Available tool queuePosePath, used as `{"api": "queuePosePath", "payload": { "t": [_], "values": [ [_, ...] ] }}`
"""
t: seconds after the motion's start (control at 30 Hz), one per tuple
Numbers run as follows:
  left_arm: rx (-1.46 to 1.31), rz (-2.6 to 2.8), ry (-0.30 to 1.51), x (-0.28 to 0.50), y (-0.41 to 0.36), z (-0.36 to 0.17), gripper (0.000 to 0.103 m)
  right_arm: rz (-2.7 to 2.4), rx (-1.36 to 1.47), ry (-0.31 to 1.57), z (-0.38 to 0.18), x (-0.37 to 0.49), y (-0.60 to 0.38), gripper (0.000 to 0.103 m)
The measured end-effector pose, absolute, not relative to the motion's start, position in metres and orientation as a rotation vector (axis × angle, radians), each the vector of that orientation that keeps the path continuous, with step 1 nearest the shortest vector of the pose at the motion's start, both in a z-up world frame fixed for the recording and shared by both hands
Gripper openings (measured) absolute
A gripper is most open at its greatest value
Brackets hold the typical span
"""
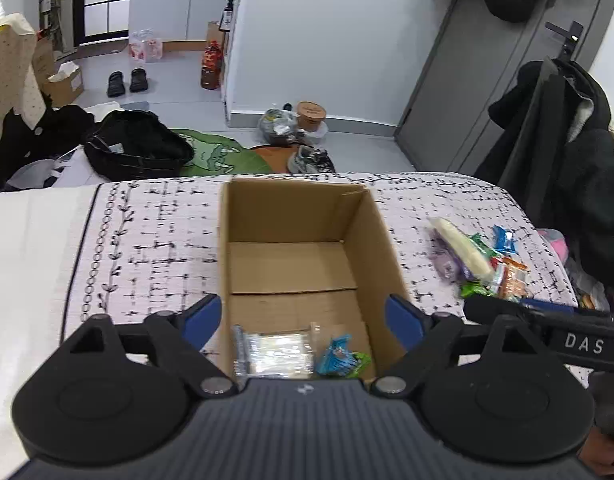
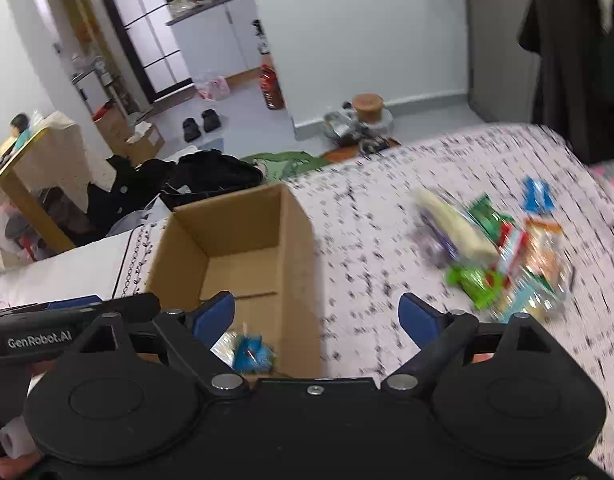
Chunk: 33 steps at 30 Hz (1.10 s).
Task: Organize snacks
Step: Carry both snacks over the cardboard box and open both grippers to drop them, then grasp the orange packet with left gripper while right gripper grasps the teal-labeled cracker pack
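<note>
An open cardboard box (image 1: 381,240) stands on the patterned bed cover; it also shows in the right wrist view (image 2: 303,248). Inside lie a clear silver packet (image 1: 273,350) and a blue packet (image 1: 336,356), the blue one also visible in the right wrist view (image 2: 251,354). A pile of snack packets (image 1: 479,258) lies right of the box, blurred in the right wrist view (image 2: 495,248). My left gripper (image 1: 305,318) is open and empty above the box's near end. My right gripper (image 2: 317,316) is open and empty over the box's right wall.
A separate blue packet (image 2: 538,194) lies beyond the pile. The bed cover (image 1: 155,240) ends at the far edge, with a black bag (image 1: 137,146), shoes and clutter on the floor behind. Dark coats (image 1: 563,152) hang at the right.
</note>
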<state>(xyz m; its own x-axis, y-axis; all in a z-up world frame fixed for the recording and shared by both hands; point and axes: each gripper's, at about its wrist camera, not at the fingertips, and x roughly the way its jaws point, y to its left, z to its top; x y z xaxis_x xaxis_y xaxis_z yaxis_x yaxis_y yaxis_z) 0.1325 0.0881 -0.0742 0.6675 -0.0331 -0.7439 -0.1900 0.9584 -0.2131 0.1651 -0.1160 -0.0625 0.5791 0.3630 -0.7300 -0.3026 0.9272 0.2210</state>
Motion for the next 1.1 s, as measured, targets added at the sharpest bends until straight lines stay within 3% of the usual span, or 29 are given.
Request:
{"api": "queuePosePath", "payload": {
  "t": [0.17, 1.1],
  "values": [
    [-0.234, 0.053, 0.824, 0.135, 0.067, -0.073, 0.103, 0.322, 0.058, 0.852, -0.063, 0.159, -0.146, 0.094],
    [-0.06, -0.184, 0.881, 0.168, -0.057, -0.068, 0.103, 0.156, 0.055, 0.813, -0.067, 0.161, -0.279, 0.097]
  ]
}}
